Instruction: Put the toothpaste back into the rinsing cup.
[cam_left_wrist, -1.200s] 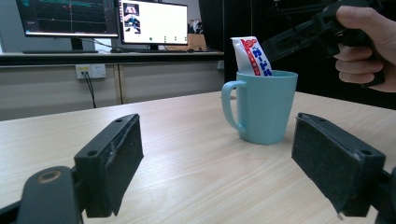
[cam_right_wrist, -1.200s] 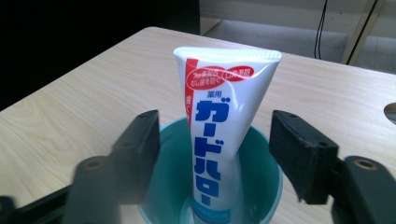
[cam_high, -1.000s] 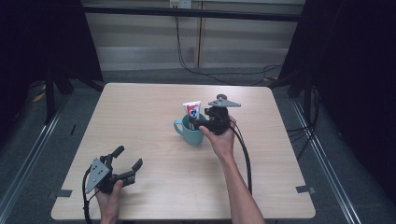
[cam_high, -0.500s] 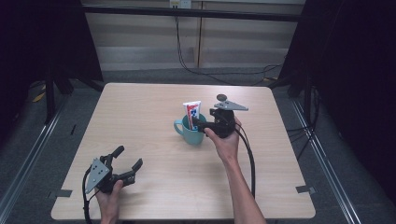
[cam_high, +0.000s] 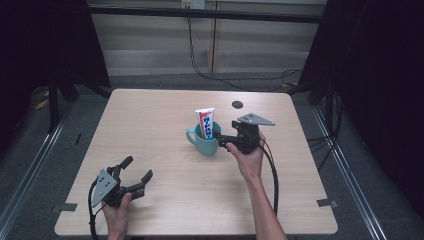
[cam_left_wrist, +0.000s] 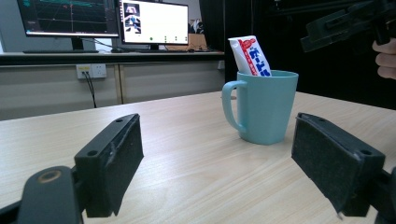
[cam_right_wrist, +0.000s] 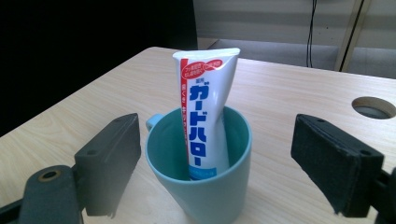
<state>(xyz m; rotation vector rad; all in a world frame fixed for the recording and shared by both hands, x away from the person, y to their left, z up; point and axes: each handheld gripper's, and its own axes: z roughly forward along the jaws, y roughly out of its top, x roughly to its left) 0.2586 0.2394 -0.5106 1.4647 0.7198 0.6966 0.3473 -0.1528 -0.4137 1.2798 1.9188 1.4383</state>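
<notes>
A teal mug (cam_high: 206, 141) stands near the table's middle with a white, red and blue toothpaste tube (cam_high: 205, 122) leaning upright inside it. My right gripper (cam_high: 225, 142) sits just right of the mug, held level and pointing at it. Its jaws have just been opening and now stand open. In the right gripper view the mug (cam_right_wrist: 201, 186) and tube (cam_right_wrist: 203, 116) sit ahead between the pads (cam_right_wrist: 112, 163), untouched. My left gripper (cam_high: 137, 168) rests open and holds nothing at the front left, facing the mug (cam_left_wrist: 261, 107) from far off.
A round cable hole (cam_high: 237, 104) lies in the table behind the mug. Black cables trail from both grippers toward the front edge. Monitors (cam_left_wrist: 154, 21) stand on a bench beyond the table. Bare wood lies between the left gripper and the mug.
My right gripper has drawn back to the right, away from the mug and tube, with its jaws wider. The tube stays standing in the mug. The left gripper has not moved.
</notes>
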